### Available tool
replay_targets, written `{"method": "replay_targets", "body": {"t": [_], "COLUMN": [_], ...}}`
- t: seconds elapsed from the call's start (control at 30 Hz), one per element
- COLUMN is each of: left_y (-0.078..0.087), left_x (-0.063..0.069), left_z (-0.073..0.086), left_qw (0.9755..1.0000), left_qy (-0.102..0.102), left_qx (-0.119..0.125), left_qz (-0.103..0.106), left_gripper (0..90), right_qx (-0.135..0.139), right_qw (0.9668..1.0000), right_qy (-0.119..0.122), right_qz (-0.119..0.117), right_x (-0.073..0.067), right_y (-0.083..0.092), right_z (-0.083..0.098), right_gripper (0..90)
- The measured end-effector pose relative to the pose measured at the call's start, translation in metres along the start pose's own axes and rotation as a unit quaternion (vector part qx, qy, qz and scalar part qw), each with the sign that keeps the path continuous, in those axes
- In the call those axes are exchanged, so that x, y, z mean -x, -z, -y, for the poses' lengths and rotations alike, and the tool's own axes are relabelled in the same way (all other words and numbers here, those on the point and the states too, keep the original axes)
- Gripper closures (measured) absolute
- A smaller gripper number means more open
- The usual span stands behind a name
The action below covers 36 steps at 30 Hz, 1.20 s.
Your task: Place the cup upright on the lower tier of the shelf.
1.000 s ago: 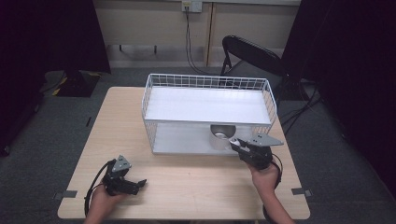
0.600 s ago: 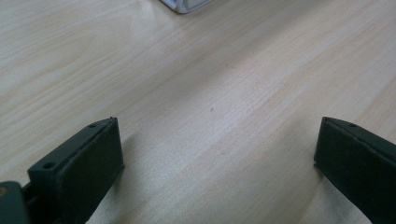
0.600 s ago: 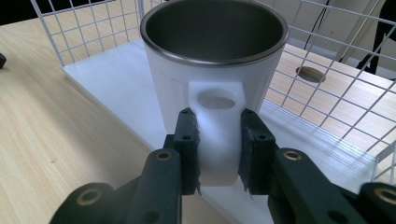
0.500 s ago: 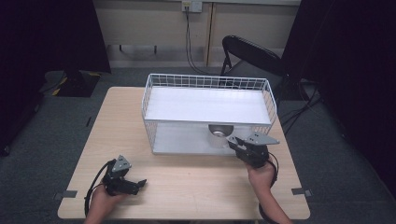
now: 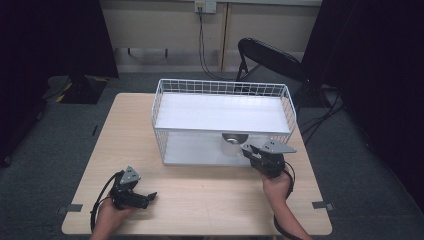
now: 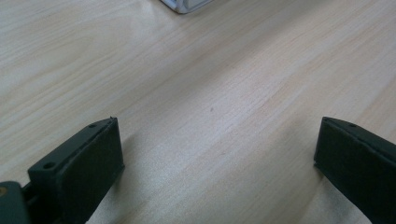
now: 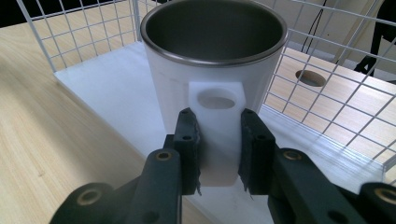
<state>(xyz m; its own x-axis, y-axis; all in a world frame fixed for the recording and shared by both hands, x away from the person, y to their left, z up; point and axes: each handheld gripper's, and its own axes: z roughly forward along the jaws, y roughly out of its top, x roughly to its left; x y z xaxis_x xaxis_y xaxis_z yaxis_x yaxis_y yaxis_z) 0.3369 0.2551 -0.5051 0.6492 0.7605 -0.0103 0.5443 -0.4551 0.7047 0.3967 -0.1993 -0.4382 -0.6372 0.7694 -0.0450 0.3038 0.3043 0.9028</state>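
Note:
A white mug (image 7: pixel 215 70) with a metal inner wall stands upright on the lower shelf of a white wire rack (image 5: pixel 165 125). In the high view the mug (image 5: pixel 233 143) sits at the rack's open front, right of its middle. My right gripper (image 7: pixel 218 156) is shut on the mug's flat white handle, one jaw on each side. From above, the right gripper (image 5: pixel 252 153) reaches in from the table's right front. My left gripper (image 5: pixel 149 197) rests open low over the bare tabletop at the front left, its jaws wide apart in the left gripper view (image 6: pixel 217 154).
The rack has a white upper shelf (image 5: pixel 220 112) and wire walls around the mug (image 7: pixel 327 93). The wooden table (image 5: pixel 200 195) lies bare in front of the rack. A black folding chair (image 5: pixel 270 60) stands behind the table.
My right gripper has moved left and forward to the rack's front, carrying the mug a little further in. The left gripper has stayed still.

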Motion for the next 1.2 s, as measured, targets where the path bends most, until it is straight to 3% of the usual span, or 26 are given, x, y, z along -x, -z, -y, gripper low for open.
{"method": "replay_targets", "body": {"t": [1.2], "left_y": [0.0], "left_x": [0.0], "left_z": [0.0], "left_qw": [1.0], "left_qy": [0.0], "left_qx": [0.0], "left_qz": [0.0], "left_gripper": [0.5], "right_qx": [-0.003], "right_qw": [0.9998], "right_qy": [-0.001], "right_qz": [0.021], "right_x": [-0.001], "right_y": [-0.019], "right_z": [0.006], "right_gripper": [71.9]}}
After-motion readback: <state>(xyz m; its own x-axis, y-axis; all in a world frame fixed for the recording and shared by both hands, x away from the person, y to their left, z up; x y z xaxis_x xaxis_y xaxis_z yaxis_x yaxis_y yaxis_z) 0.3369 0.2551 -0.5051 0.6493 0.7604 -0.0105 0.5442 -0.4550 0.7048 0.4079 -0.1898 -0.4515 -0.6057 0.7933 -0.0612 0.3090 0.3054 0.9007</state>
